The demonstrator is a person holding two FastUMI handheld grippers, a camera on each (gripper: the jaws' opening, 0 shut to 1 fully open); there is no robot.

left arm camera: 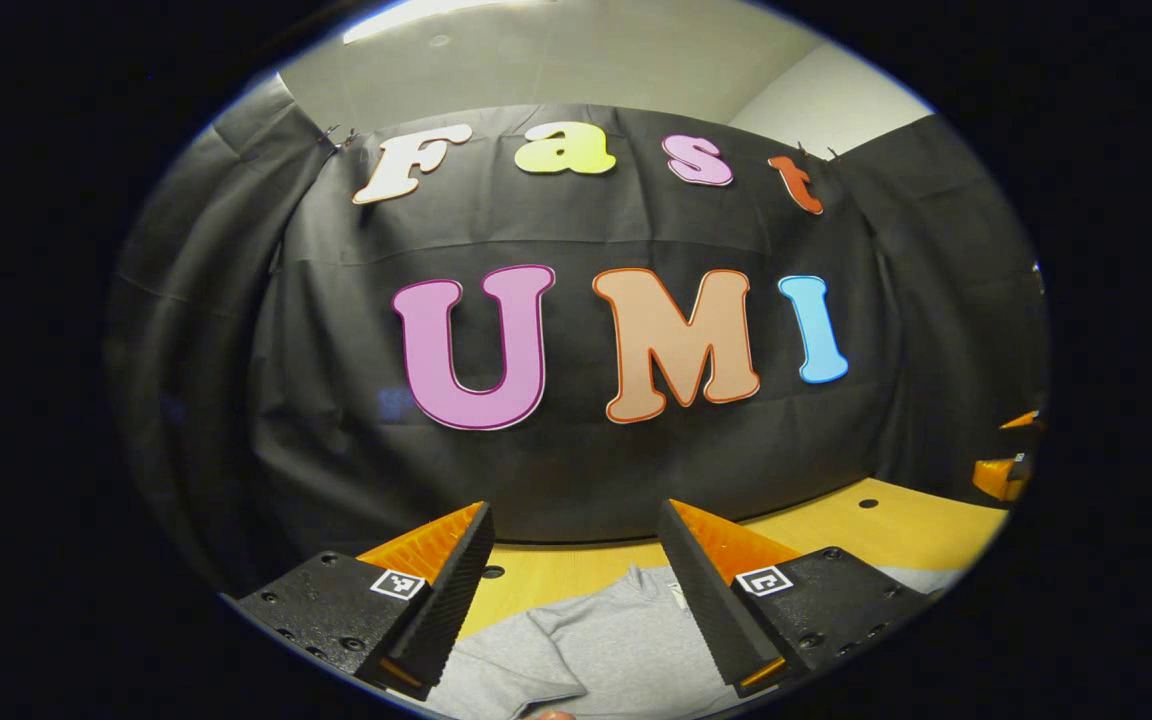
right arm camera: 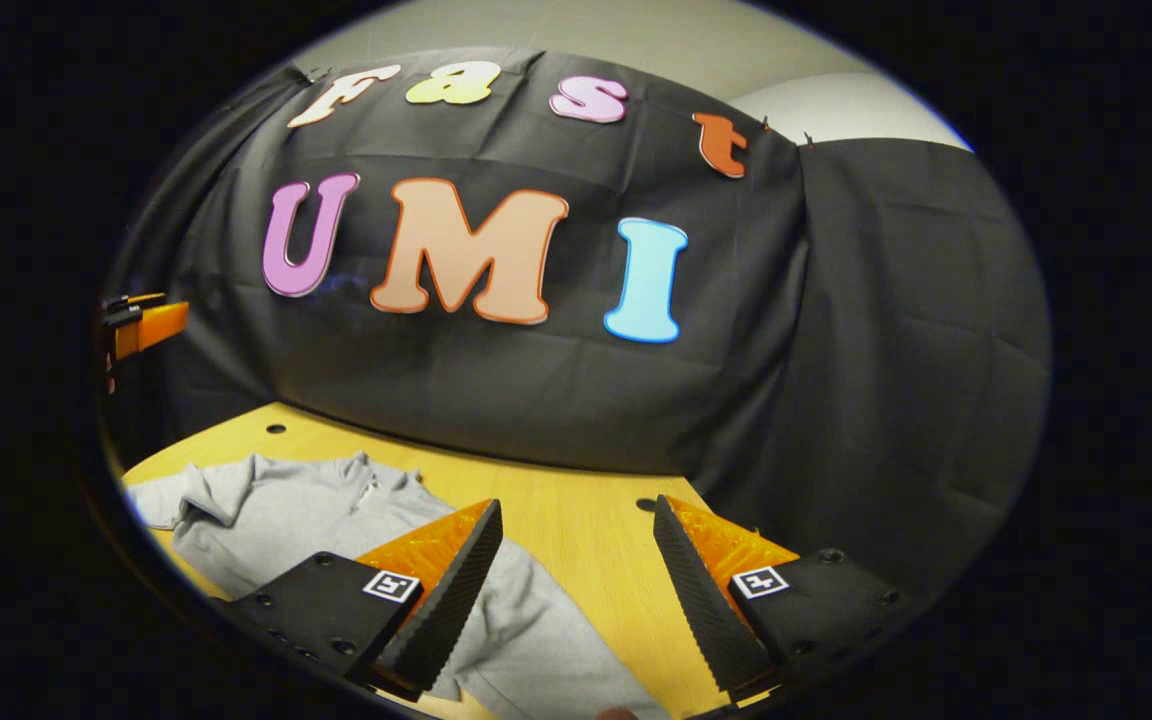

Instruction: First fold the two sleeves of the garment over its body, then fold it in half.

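My left claw hangs released, jaws spread wide, above the grey garment lying flat on the wooden table. My right claw is released too, holding nothing, with the garment spread on the table to its left, one sleeve stretched out.

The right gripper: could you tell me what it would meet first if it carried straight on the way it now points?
Probably the black cloth wall: the right gripper points over the wooden table, past the grey garment. Depth is unclear.
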